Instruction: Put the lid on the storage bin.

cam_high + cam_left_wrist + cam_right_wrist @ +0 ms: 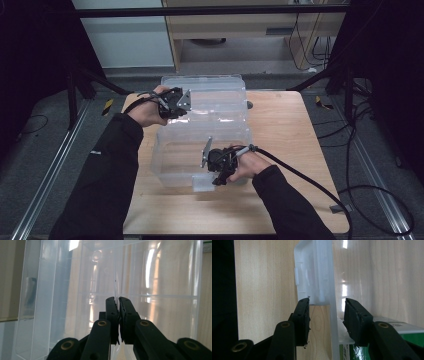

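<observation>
Box (200, 150) lies lengthwise across table (285, 130), lid (210, 95) raised behind.

My left hand-held gripper (186, 103) reaches forward with jaws pressed nearly together, while my right hand-held gripper (204, 161), nearer me, has jaws spread apart.

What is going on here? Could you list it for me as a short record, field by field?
Setting: wooden table, a person's arms reaching in
Main item: clear plastic box with its lid raised open behind it
Left claw: shut on the lid's thin edge
Right claw: open, its jaws either side of the latch at the box's front rim
Inside the box: something green and white, hard to identify
</observation>
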Demonstrator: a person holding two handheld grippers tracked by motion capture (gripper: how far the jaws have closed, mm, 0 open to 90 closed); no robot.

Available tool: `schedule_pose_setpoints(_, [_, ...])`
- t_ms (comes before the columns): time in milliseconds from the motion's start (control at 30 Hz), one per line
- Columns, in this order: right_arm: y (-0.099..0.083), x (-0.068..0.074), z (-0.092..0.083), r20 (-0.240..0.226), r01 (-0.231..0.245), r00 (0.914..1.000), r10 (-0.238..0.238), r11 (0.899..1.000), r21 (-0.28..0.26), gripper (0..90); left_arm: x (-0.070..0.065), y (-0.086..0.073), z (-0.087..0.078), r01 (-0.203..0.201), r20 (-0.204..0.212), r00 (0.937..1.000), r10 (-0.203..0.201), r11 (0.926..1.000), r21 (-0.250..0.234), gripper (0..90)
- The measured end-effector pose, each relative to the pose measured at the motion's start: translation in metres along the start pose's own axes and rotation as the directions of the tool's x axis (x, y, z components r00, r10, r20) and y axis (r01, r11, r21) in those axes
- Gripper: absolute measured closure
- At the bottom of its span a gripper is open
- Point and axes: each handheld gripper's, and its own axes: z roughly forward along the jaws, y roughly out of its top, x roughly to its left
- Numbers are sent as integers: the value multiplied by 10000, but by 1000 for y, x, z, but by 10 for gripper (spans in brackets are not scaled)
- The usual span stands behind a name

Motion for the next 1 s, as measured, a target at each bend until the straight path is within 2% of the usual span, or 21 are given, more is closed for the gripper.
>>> schedule_pose_setpoints(233, [0, 3, 0, 198, -77, 9998, 76, 10000, 34, 559, -8, 4, -9, -77, 27, 10000, 77, 10000, -53, 865])
schedule_pose_setpoints(733, [0, 6, 0, 489, -99, 9988, 100, 9999, -33, 552, -25, 6, -23, -75, 137, 9999, 83, 9985, -540, 870])
schedule_pose_setpoints(767, [1, 6, 0, 473, -163, 9987, 169, 9998, -137, 668, -26, 7, -23, -136, 121, 9998, 143, 9986, -514, 869])
schedule_pose_setpoints(800, [2, 6, -1, 192, -249, 9995, 256, 9991, -351, 669, -26, 7, -24, -153, 111, 9998, 158, 9988, -475, 870])
schedule_pose_setpoints(933, [2, 8, -2, 299, -197, 9993, 207, 9992, -334, 666, -29, 5, -26, -127, 161, 9998, 136, 9983, -569, 870])
schedule_pose_setpoints(1000, [2, 7, -2, 192, -274, 9994, 280, 9993, -273, 666, -30, 3, -27, -54, 195, 9998, 69, 9974, -725, 872])
